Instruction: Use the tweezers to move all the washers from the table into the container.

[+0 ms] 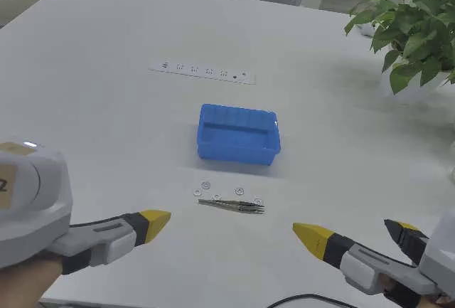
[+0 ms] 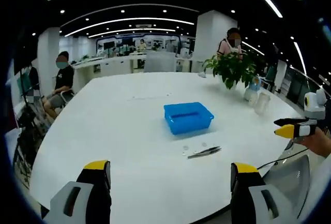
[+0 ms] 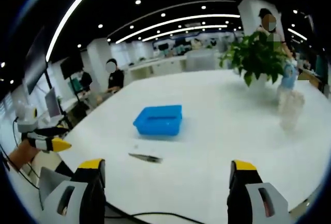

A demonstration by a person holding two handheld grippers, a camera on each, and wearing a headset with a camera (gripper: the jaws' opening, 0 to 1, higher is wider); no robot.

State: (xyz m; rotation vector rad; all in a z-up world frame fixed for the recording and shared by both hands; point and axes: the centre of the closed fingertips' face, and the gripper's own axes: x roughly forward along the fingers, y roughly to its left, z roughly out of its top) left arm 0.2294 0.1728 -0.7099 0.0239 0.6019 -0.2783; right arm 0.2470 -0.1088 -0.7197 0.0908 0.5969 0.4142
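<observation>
A blue plastic container (image 1: 239, 134) (image 2: 188, 117) (image 3: 159, 120) stands in the middle of the white table. Just in front of it lie metal tweezers (image 1: 232, 205) (image 2: 205, 152) (image 3: 145, 157) and several small washers (image 1: 206, 185) (image 2: 185, 148) scattered around them. My left gripper (image 2: 168, 175) is open near the table's front left edge, and one yellow fingertip (image 1: 155, 218) of it shows in the head view. My right gripper (image 1: 355, 233) (image 3: 165, 175) is open at the front right. Neither holds anything. Both are well short of the tweezers.
A white power strip (image 1: 202, 72) lies behind the container. A potted green plant (image 1: 414, 34) (image 3: 256, 58) stands at the far right, with bottles (image 3: 289, 105) near it. A black cable (image 1: 306, 299) runs along the front edge. People sit and stand beyond the table.
</observation>
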